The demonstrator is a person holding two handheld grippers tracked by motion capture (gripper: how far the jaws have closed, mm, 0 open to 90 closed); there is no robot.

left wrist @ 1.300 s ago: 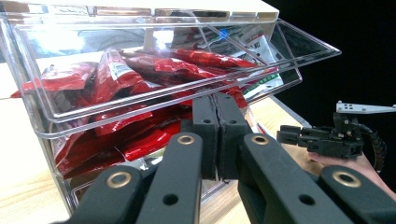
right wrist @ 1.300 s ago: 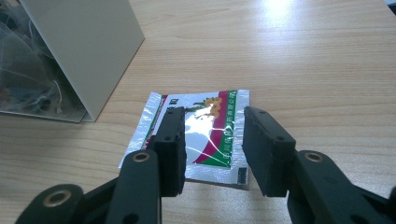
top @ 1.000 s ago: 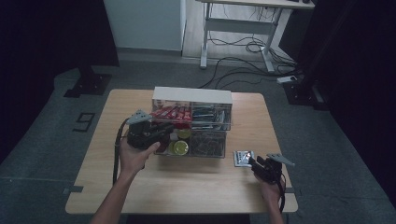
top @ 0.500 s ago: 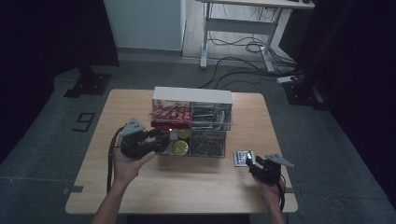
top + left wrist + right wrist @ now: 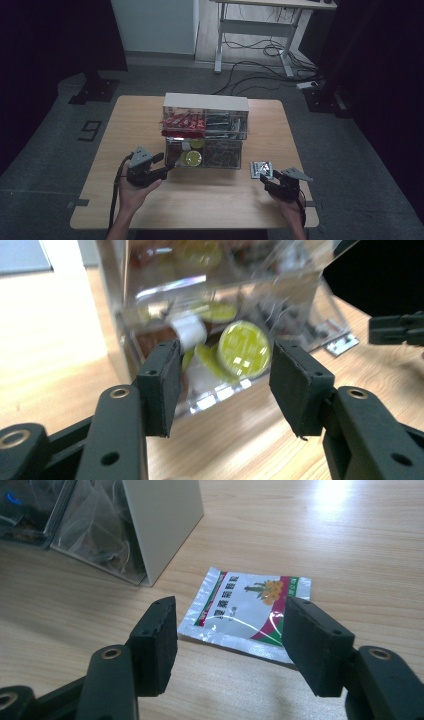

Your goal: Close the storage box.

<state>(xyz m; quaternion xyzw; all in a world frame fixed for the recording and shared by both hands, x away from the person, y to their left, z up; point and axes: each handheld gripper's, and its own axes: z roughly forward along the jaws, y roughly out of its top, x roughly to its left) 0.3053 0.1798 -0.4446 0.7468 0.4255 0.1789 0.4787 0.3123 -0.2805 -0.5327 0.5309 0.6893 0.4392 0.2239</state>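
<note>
left gripper [image 5: 222,385]: jaws wide apart, empty, low over the light wooden desk [image 5: 210,200], facing a clear plastic drawer [image 5: 220,340] of round yellow-green foil-lidded capsules [image 5: 244,349], just short of its front. right gripper [image 5: 227,635]: jaws wide apart, empty, above the desk with a flat silver foil sachet [image 5: 250,612], red-and-green printed, lying between and beyond them. the sachet lies beside the clear-fronted two-tier organiser box [image 5: 206,131].

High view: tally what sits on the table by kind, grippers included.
Handheld grippers: 2, left and right
Clear drawer organizer: 1
Loose foil sachet: 1
Total: 4
</note>
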